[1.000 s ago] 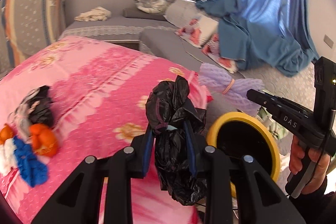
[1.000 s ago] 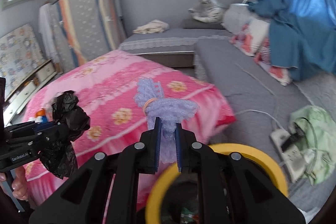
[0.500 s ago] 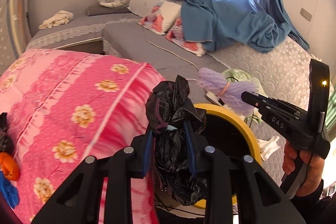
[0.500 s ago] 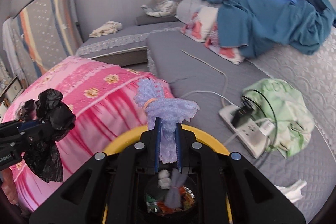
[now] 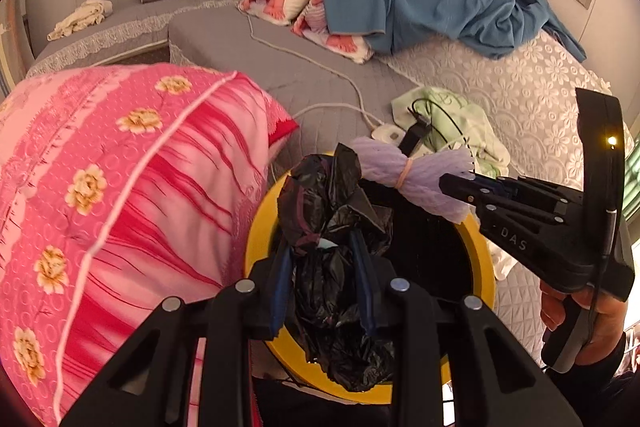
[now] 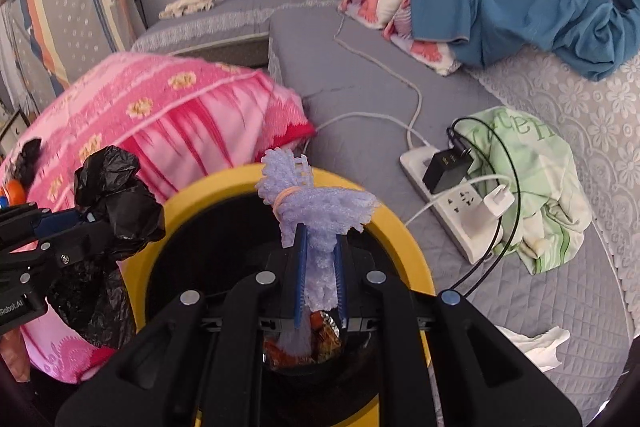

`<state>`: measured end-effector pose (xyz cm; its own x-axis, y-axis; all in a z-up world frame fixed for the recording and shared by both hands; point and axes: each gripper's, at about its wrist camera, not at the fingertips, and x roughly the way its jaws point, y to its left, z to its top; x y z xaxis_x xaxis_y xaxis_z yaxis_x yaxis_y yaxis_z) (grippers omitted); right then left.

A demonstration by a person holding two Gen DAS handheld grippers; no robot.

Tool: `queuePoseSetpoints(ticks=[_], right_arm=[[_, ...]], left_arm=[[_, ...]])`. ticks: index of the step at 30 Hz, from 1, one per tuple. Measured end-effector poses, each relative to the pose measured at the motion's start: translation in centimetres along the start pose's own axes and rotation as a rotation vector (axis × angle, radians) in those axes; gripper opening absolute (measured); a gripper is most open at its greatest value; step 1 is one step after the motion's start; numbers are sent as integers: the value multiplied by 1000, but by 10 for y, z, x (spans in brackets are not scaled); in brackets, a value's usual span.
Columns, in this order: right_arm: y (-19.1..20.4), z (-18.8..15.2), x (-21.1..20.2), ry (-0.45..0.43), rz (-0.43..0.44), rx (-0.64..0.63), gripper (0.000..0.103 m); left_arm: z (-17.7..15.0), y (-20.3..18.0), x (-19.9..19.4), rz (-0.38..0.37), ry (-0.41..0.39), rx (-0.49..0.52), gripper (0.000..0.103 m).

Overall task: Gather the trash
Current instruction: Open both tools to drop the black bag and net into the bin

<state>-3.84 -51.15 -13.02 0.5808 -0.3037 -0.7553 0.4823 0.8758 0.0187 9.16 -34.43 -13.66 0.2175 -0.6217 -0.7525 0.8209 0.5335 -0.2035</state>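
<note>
**Trash held over the bin, ready to drop**

Left wrist view: the black bag (image 5: 332, 251) sits clenched in the left hand-held gripper (image 5: 324, 279), centre frame, above the yellow bin (image 5: 256, 227). Release only once it hangs inside the rim. A second ago the bin lay further right.

Right wrist view: the right hand-held gripper (image 6: 320, 287) grasps the purple foam net (image 6: 316, 211), centre frame, over the bin's opening, which earlier showed only at the bottom edge.

I can't see the bin's (image 6: 404, 239) near rim, it's behind the right tool (image 6: 320, 263). Black bag (image 5: 340, 267) covers the bin's left inside. Trash inside (image 6: 324, 335) is too small to identify.
</note>
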Motion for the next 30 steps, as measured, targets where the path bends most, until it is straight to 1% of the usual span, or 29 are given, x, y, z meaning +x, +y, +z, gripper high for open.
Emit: queuePoseSetpoints(ticks=[3, 6, 9, 10, 11, 13, 14, 15, 17, 18, 19, 20, 24, 27, 30], right_arm=[[-1, -2, 7, 26, 8, 0, 12], [-6, -4, 12, 47, -4, 9, 12], [-11, -5, 14, 55, -8, 23, 14], [-13, -5, 14, 57, -4, 29, 20], [-15, -5, 14, 54, -4, 37, 35], [-18, -5, 12, 43, -15, 46, 52], [-19, -4, 10, 37, -19, 51, 52], [-19, -3, 9, 34, -21, 54, 52], [-20, -2, 7, 25, -31, 52, 52], [-20, -2, 5, 18, -36, 54, 52], [-21, -1, 3, 14, -35, 56, 52], [-21, 0, 2, 10, -32, 58, 52], [-18, 4, -5, -16, -38, 55, 52], [-12, 11, -12, -46, -7, 56, 52], [5, 19, -19, -79, 36, 22, 52]], left_arm=[[-4, -3, 7, -6, 22, 4, 26], [-7, -4, 13, -18, 42, 2, 27], [-8, -3, 15, -11, 50, -3, 28], [-8, -2, 15, -12, 51, -9, 31], [-8, -2, 15, -16, 52, -13, 33], [-8, -1, 14, -9, 49, -15, 42], [-8, 0, 13, -7, 47, -19, 46], [-8, 2, 12, -4, 43, -27, 54], [-7, 3, 9, -1, 38, -36, 57], [-7, 5, 8, -2, 35, -40, 60], [-7, 8, 5, 4, 29, -46, 66], [-6, 10, 3, 9, 24, -51, 68], [-4, 23, -8, 28, -4, -74, 70], [-3, 33, -18, 45, -23, -93, 70], [-3, 47, -33, 65, -50, -119, 70]])
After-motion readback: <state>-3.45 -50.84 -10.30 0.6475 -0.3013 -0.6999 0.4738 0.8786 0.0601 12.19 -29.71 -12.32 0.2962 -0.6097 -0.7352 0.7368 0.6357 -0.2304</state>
